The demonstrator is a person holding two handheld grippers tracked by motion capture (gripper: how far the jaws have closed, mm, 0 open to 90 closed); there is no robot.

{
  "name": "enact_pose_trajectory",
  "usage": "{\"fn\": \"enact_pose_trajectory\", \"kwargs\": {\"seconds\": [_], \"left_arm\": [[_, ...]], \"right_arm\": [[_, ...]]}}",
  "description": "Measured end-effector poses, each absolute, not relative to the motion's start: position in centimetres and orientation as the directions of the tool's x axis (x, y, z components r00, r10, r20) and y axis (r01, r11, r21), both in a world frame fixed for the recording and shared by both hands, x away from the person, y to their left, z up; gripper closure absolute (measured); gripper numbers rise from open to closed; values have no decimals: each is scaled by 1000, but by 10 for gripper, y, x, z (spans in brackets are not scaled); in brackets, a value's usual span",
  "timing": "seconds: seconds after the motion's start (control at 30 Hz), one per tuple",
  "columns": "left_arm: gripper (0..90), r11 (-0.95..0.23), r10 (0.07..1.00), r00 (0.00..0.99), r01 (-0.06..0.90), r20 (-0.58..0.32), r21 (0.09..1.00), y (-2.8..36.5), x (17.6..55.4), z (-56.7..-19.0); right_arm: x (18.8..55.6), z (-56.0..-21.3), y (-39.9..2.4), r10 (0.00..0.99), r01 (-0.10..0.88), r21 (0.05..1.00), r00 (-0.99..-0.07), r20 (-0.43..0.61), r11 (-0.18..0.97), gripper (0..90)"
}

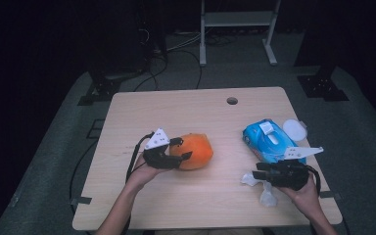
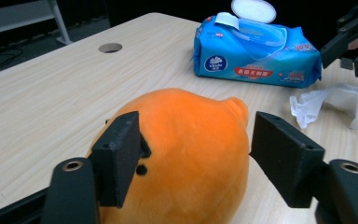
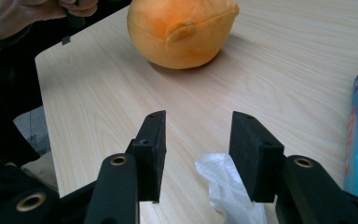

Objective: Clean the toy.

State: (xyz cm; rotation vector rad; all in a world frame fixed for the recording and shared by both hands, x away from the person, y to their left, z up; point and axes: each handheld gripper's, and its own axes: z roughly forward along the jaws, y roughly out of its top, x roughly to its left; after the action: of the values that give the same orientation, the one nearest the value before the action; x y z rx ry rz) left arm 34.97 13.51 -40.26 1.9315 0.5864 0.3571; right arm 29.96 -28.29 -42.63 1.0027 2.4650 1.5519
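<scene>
An orange plush toy (image 1: 196,151) lies on the wooden table (image 1: 176,107), left of centre. My left gripper (image 1: 183,148) reaches it from the left with a jaw on either side. In the left gripper view the plush toy (image 2: 191,154) bulges between the pads (image 2: 121,154), which stand apart with a slight gap on the right side, so the gripper is open. My right gripper (image 1: 255,172) hovers open near the front right, over a crumpled white wipe (image 1: 267,191). In the right gripper view the wipe (image 3: 228,186) lies on the table below the spread jaws of the gripper (image 3: 197,149).
A blue pack of wet wipes (image 1: 269,139) with its round white lid (image 1: 294,129) flipped open lies at the right, just behind the right gripper. A cable hole (image 1: 232,101) sits near the table's far edge. A metal frame stands on the dark floor beyond.
</scene>
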Motion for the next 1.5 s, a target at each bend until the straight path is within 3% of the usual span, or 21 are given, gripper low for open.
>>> {"fn": "enact_pose_trajectory", "kwargs": {"seconds": [0.47, 1.5], "left_arm": [[221, -315, 576, 815, 287, -58, 905, 155, 339, -411], [178, -298, 638, 764, 358, -95, 885, 201, 318, -432]], "right_arm": [[301, -427, -285, 556, 494, 827, -781, 285, 269, 498], [300, -428, -286, 565, 498, 828, -773, 288, 259, 463]]}}
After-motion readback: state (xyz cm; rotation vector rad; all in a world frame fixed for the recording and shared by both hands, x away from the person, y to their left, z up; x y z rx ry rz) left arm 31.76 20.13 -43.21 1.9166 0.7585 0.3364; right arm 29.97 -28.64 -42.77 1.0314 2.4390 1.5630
